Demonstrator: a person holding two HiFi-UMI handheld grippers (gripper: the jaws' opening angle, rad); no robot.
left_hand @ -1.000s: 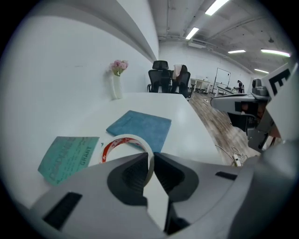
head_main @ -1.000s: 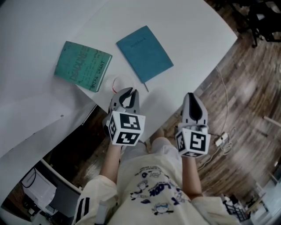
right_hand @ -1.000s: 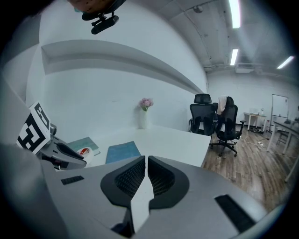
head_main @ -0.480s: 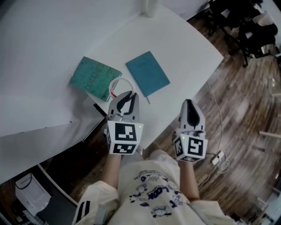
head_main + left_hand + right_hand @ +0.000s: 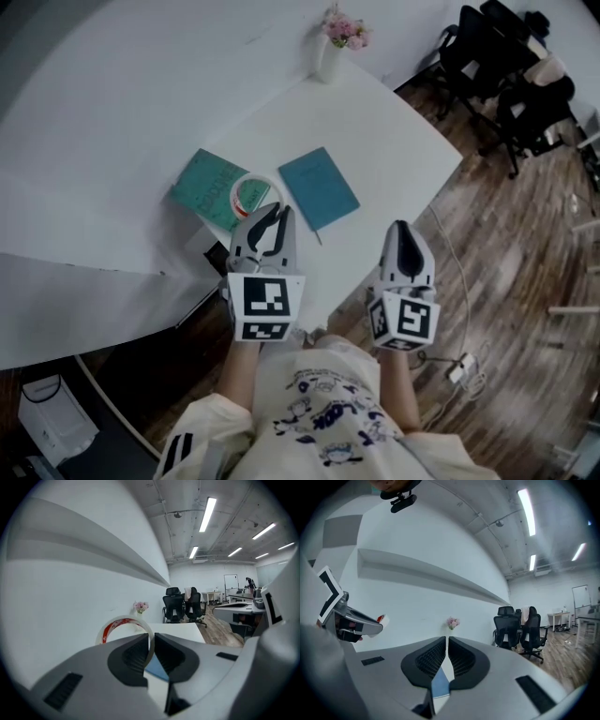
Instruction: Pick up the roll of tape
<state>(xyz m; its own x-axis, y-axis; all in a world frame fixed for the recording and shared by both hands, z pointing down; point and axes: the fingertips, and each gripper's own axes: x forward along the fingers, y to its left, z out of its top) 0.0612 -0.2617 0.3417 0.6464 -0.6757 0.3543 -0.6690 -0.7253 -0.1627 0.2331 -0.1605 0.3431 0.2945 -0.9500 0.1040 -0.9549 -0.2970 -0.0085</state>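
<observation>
The roll of tape (image 5: 248, 196), a clear ring with a red core, hangs above the white table (image 5: 384, 141). My left gripper (image 5: 269, 217) is shut on its near rim. In the left gripper view the roll of tape (image 5: 123, 626) stands upright, its right side pinched between the jaws of the left gripper (image 5: 151, 638). My right gripper (image 5: 404, 238) floats beyond the table's front edge, shut and holding nothing. In the right gripper view the right gripper (image 5: 446, 645) shows only a thin slit, and the left gripper (image 5: 351, 620) appears at the left with the tape.
A green book (image 5: 208, 183) and a blue notebook (image 5: 319, 187) lie on the table under and beside the tape. A vase of pink flowers (image 5: 336, 42) stands at the far edge. Black office chairs (image 5: 506, 66) stand on the wooden floor at right.
Both grippers have risen. The tape has left the table in the left gripper's grip and now hangs over the green book's edge. More of the table and room shows.
</observation>
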